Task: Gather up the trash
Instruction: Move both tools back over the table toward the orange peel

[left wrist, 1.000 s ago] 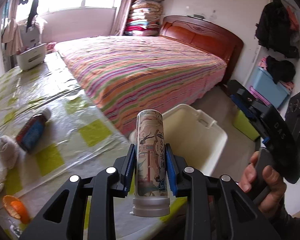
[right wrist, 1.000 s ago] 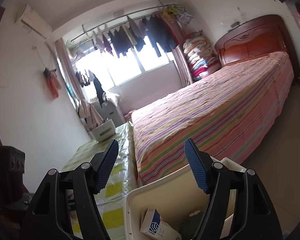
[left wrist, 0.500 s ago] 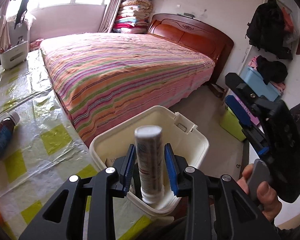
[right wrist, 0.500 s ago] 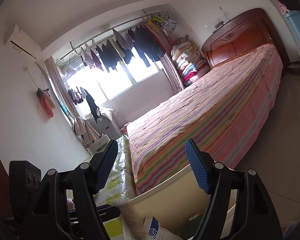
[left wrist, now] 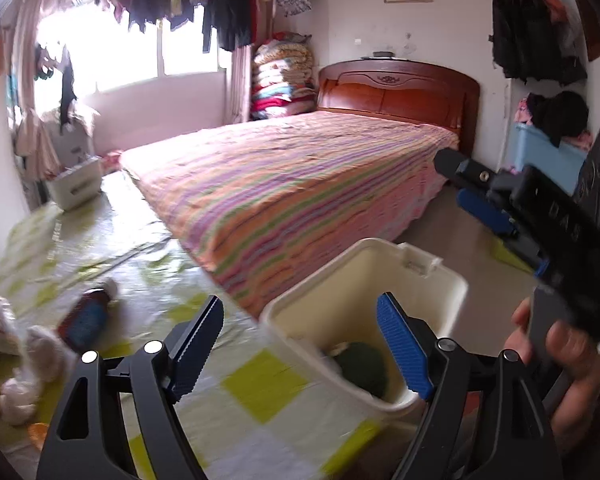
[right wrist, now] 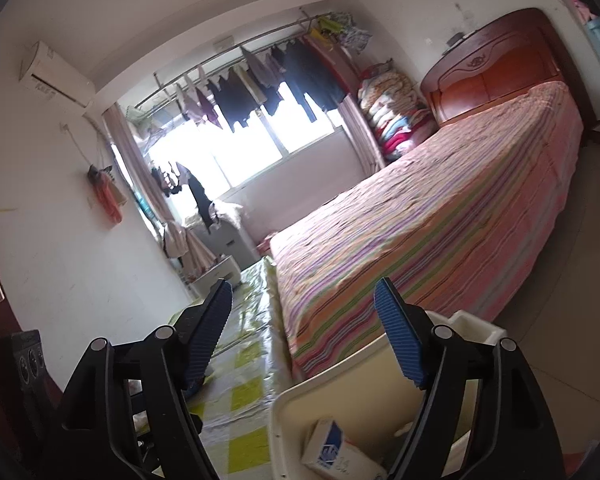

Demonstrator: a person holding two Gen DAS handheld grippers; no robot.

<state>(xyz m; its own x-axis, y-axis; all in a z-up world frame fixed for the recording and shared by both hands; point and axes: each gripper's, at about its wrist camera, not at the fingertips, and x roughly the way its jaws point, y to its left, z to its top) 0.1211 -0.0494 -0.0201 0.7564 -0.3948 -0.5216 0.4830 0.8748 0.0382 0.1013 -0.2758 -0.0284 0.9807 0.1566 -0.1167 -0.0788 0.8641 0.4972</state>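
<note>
My left gripper (left wrist: 300, 344) is open and empty, just above the near rim of the cream trash bin (left wrist: 440, 280) beside the table. A dark green lump (left wrist: 362, 364) lies inside the bin. On the table (left wrist: 260, 392) to the left lie a brown bottle with a blue label (left wrist: 86, 318) and crumpled white tissues (left wrist: 24, 364). My right gripper (right wrist: 304, 340) is open and empty above the bin (right wrist: 340, 384), which holds a white and blue carton (right wrist: 332, 444). The right gripper also shows in the left wrist view (left wrist: 484, 204).
The table has a yellow-green checked plastic cover. A bed with a striped cover (left wrist: 300, 184) stands close behind the bin. A white basket (left wrist: 76, 186) sits at the table's far end. An orange object (left wrist: 40, 432) lies at the near left edge.
My left gripper carried the printed tube over the bin, opened and let it go; the tube is out of sight now. The left view has tilted up. The right gripper stays open.
</note>
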